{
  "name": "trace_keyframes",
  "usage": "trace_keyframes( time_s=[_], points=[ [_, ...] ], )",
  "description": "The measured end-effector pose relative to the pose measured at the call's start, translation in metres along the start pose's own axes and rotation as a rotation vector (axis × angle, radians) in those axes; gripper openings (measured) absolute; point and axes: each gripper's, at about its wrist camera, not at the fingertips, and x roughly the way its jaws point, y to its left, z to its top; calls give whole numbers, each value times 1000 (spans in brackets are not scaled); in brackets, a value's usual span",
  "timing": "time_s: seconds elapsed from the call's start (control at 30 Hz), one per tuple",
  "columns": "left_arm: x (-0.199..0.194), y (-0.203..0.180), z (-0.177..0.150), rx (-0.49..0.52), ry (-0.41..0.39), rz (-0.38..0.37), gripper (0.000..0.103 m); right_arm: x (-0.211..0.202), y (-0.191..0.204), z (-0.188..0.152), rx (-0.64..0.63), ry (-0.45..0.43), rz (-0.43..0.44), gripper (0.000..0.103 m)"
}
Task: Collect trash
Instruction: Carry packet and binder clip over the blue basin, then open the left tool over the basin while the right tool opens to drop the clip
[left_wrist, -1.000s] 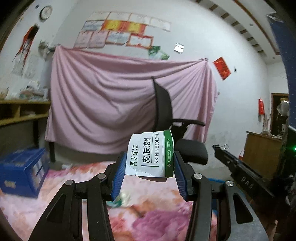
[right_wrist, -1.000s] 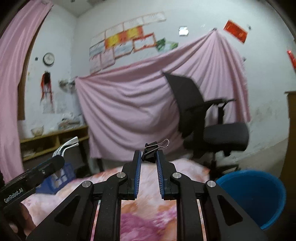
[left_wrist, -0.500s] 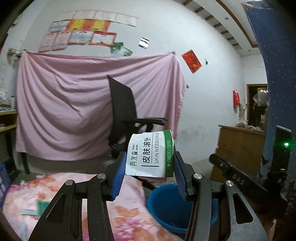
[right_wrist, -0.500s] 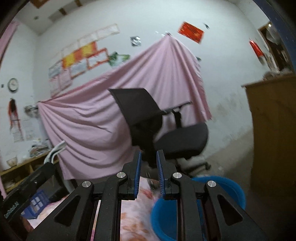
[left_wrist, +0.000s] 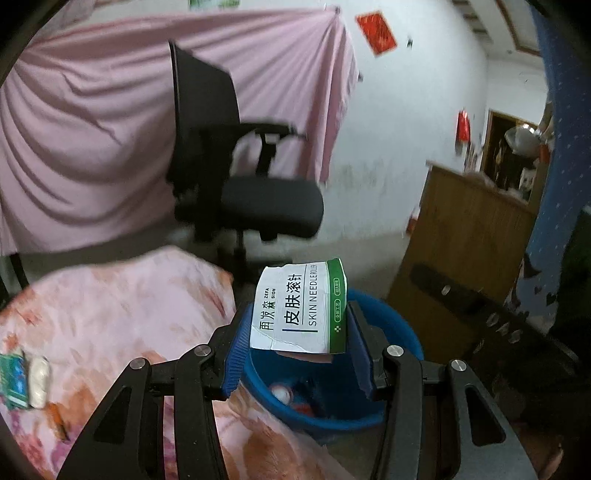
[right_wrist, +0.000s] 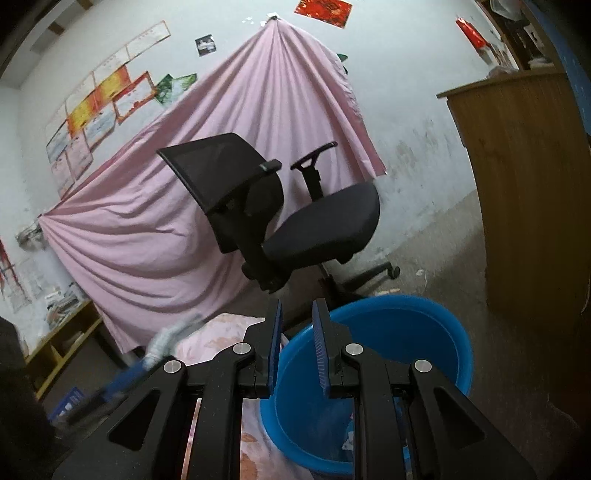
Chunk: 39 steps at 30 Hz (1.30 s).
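My left gripper (left_wrist: 299, 314) is shut on a torn white and green cardboard box (left_wrist: 295, 295) printed "SKIN NEEDLE ROLLER". It holds the box upright just above the near rim of a blue plastic bucket (left_wrist: 402, 332). Some trash (left_wrist: 280, 393) lies at the bucket's bottom. My right gripper (right_wrist: 297, 310) hangs over the left rim of the same bucket (right_wrist: 406, 332). Its blue pads stand a narrow gap apart and nothing shows between them.
A flowered pink bedspread (left_wrist: 110, 314) reaches the bucket's left side, with a green packet (left_wrist: 14, 376) on it. A black office chair (right_wrist: 295, 221) stands behind the bucket before a pink curtain (right_wrist: 166, 221). A wooden cabinet (right_wrist: 517, 184) is at the right.
Both views swung right and tipped down, from the curtain to the blue bucket, now close below both grippers. The binder clip that stuck out of the right jaws no longer shows.
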Motion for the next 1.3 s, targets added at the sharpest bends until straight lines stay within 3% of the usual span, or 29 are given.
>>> trace_keyframes(
  time_s=[0.13,0.33,0.57,0.8,1.07,1.2,1.27,1.3],
  points=[
    [14,3,-7,-43,76,-26,44,1,-4,0,17,14,-10,16],
    [14,-1,-15,-33,115,-1,49,1,-8,1,24,15,-26,21],
    [4,2,-18,-10,91,49,49,1,-5,3,7,11,-38,27],
    [-18,9,-12,18,22,105,60,1,0,4,-21,6,-37,33],
    [-53,18,-5,43,-40,184,64,-2,14,6,-64,-10,-26,49],
    [-69,25,-4,40,-83,234,86,-4,24,7,-89,-15,-15,58],
    [-81,30,-4,36,-117,256,86,-6,30,8,-103,-24,-8,75],
    [-83,33,-2,34,-122,264,86,-7,34,8,-113,-31,-4,76]
  ],
)
